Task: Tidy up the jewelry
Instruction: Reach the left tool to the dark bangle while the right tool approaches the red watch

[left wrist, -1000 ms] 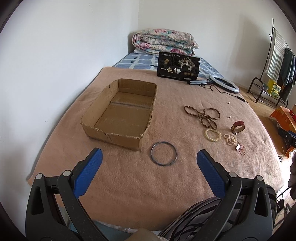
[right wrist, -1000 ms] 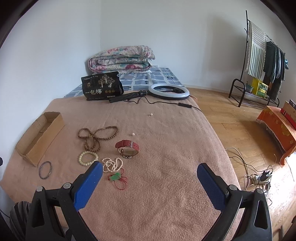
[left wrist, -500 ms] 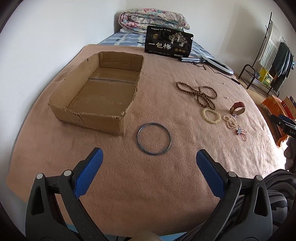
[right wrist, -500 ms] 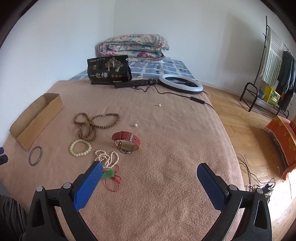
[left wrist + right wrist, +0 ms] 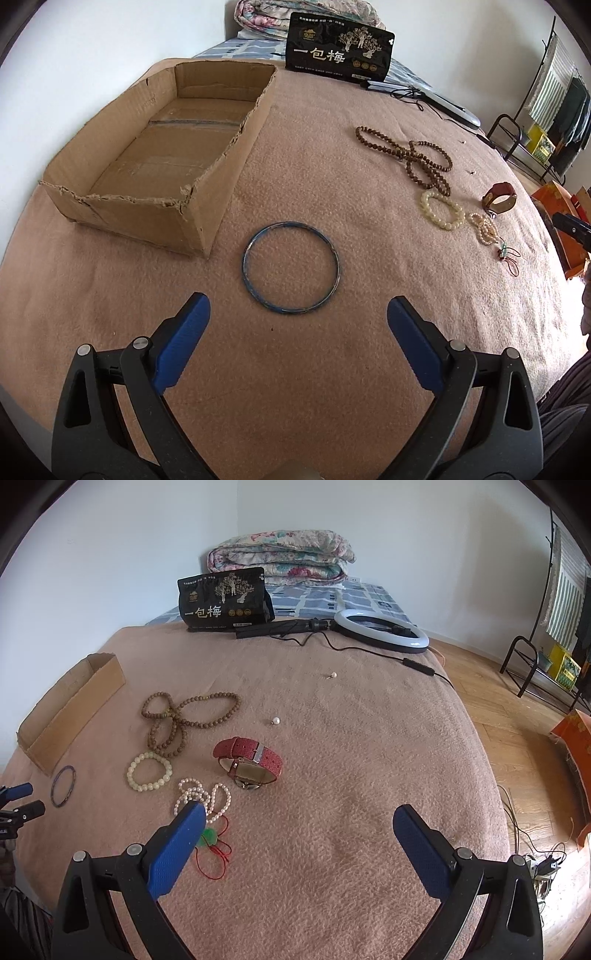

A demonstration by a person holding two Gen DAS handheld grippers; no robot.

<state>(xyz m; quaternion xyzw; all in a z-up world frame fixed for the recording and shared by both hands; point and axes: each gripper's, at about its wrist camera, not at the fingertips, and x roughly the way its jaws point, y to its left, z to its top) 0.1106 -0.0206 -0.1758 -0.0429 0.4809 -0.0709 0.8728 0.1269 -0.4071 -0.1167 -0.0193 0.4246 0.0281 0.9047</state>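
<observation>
A black printed pouch [image 5: 225, 600] stands upright at the far edge of the pink blanket [image 5: 351, 775], a folded floral quilt [image 5: 280, 555] behind it, a ring light [image 5: 382, 631] lying flat alongside, a clothes rack [image 5: 546, 627] on wooden floor [image 5: 517, 738].

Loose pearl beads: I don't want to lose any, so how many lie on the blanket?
2: one pearl beyond the red watch, another farther back toward the ring light. Others may be hidden.

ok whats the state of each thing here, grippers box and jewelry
left gripper: open, empty
right gripper: open, empty
cardboard box: open-topped, empty
blue bangle: flat on blanket, outside box
red watch: strap closed in a loop, on its side
ring light: lying flat
</observation>
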